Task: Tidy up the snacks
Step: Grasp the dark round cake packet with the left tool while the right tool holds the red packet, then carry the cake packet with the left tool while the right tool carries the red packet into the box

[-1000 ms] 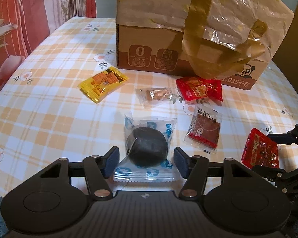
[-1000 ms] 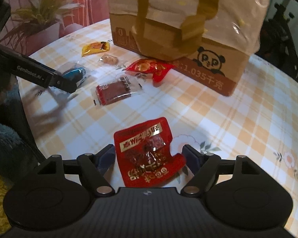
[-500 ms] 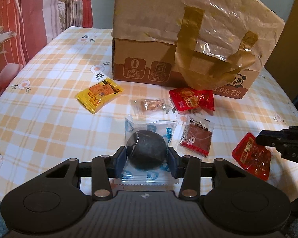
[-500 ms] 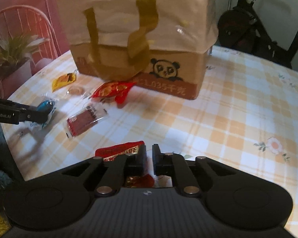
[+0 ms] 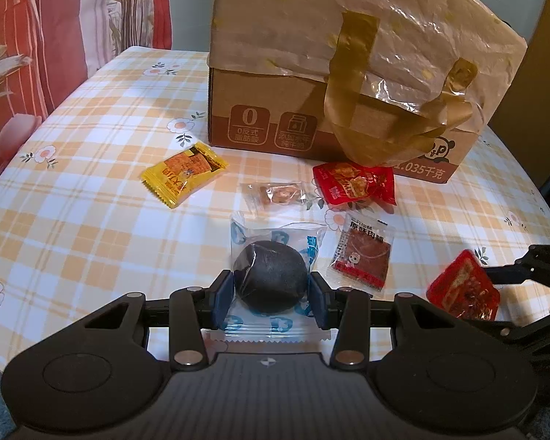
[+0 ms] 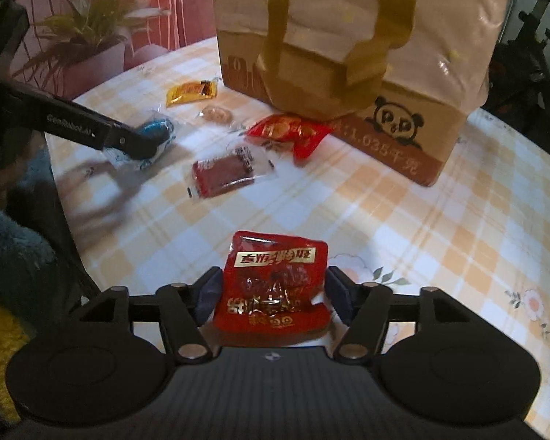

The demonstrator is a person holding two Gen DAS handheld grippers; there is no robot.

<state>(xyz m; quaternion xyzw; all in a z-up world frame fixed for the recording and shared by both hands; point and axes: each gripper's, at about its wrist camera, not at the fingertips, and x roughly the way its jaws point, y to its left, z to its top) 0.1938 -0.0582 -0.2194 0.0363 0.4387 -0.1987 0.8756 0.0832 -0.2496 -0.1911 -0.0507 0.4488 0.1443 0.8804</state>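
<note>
Between your left gripper (image 5: 271,295) fingers sits the dark round cake packet (image 5: 273,275), pinched at both sides, long axis pointing away toward the box (image 5: 275,117); your right gripper (image 6: 273,297) fingers pinch the red snack pouch (image 6: 273,288), likewise lengthwise.

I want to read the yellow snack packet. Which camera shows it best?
The left wrist view: the yellow packet lies flat, near and sharp, its orange label facing the camera. In the right wrist view the same packet is far off, small and blurry beside the box.

Six snack packets (image 5: 185,176), one box (image 5: 275,110), one bag (image 5: 403,36).
</note>
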